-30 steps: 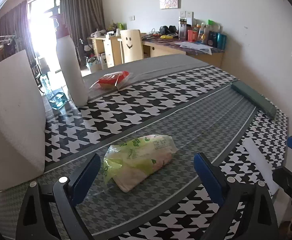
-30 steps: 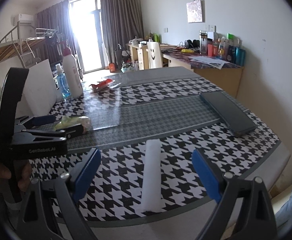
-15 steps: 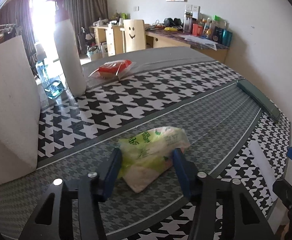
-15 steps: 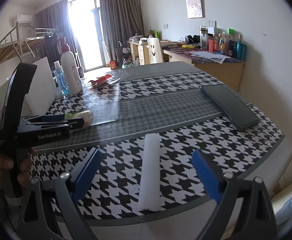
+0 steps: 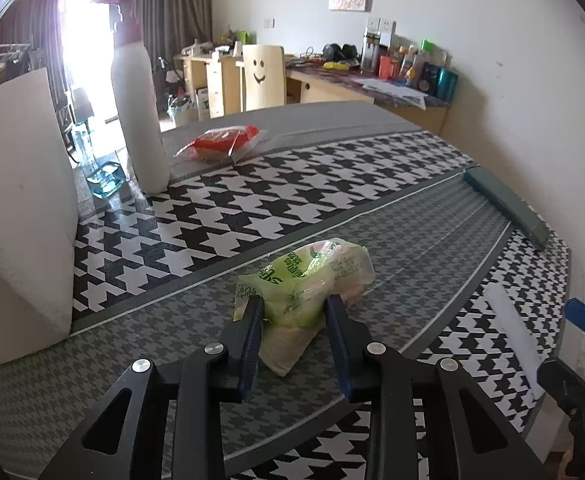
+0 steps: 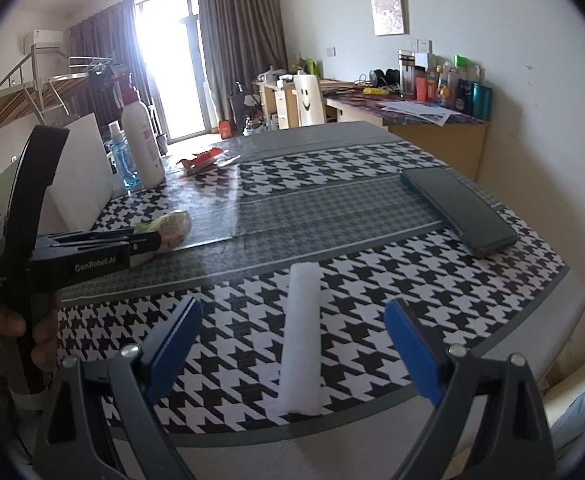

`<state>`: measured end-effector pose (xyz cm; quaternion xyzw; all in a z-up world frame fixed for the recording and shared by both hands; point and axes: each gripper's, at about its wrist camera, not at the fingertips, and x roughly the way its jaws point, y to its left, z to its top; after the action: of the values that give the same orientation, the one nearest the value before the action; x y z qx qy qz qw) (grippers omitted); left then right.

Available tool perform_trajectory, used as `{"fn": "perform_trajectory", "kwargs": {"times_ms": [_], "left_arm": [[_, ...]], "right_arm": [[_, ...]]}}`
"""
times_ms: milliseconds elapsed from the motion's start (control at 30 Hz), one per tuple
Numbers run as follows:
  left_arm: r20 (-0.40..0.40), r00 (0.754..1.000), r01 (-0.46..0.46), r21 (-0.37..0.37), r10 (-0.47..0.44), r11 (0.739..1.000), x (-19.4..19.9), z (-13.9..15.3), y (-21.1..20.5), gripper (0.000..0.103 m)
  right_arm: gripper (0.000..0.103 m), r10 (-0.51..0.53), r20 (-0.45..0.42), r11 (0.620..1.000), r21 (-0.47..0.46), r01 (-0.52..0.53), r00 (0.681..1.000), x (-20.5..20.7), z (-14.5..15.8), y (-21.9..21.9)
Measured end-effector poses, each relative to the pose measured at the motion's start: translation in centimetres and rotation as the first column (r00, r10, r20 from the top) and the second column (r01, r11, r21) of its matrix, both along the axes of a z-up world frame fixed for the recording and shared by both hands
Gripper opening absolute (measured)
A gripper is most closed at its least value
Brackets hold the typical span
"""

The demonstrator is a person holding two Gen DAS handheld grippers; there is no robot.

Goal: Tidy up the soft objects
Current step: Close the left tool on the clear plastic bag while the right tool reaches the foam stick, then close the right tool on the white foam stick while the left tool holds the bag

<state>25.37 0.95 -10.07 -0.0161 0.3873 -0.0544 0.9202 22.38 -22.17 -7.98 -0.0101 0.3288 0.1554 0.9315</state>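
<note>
A soft green and white packet (image 5: 312,276) lies on the grey band of the houndstooth table (image 5: 252,208). My left gripper (image 5: 294,304) has the packet's near end between its blue pads. Its jaws are closing and the pads press into the wrapper. The right wrist view shows the same gripper (image 6: 148,242) from the side, level with the packet (image 6: 174,224), with a hand on its handle. My right gripper (image 6: 292,306) stands open above a white foam strip (image 6: 302,332) near the table's front edge, not touching it. A red packet (image 5: 222,140) lies at the far side.
A tall white pump bottle (image 5: 138,120) and a blue bottle (image 6: 122,156) stand at the far left, beside a big white foam block (image 5: 16,216). A dark flat phone-like slab (image 6: 456,208) lies at the right. A chair and cluttered desk stand behind.
The left gripper's jaws came in from wide apart onto the green packet's near end. The packet now bulges between the pads. The right gripper has not moved.
</note>
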Motion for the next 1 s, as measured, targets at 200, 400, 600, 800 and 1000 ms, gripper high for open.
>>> {"fn": "perform_trajectory", "kwargs": {"times_ms": [200,400,600,800,1000], "left_arm": [[0.068,0.998,-0.007,-0.034,0.009,0.999,-1.5,1.2,0.5,0.033],[0.116,0.993,-0.027,-0.072,0.035,0.997,-2.7,2.2,1.5,0.033],[0.125,0.992,-0.027,-0.053,0.033,0.998,-3.0,2.3,1.3,0.033],[0.138,0.99,-0.026,-0.049,0.032,0.998,-3.2,2.4,1.2,0.033],[0.15,0.988,-0.02,-0.044,0.026,0.999,-3.6,2.6,1.0,0.033]], "right_arm": [[0.095,0.015,0.003,1.0,-0.016,-0.015,1.0,-0.4,0.1,0.7],[0.09,0.013,-0.01,0.999,-0.045,-0.013,1.0,-0.4,-0.2,1.4],[0.065,0.009,-0.054,0.999,-0.046,-0.011,0.999,0.2,-0.8,1.5],[0.042,-0.002,-0.092,0.998,-0.067,-0.004,0.996,0.4,-1.5,1.4],[0.035,-0.029,-0.099,0.995,-0.102,0.018,0.995,0.3,-1.7,1.4]]}}
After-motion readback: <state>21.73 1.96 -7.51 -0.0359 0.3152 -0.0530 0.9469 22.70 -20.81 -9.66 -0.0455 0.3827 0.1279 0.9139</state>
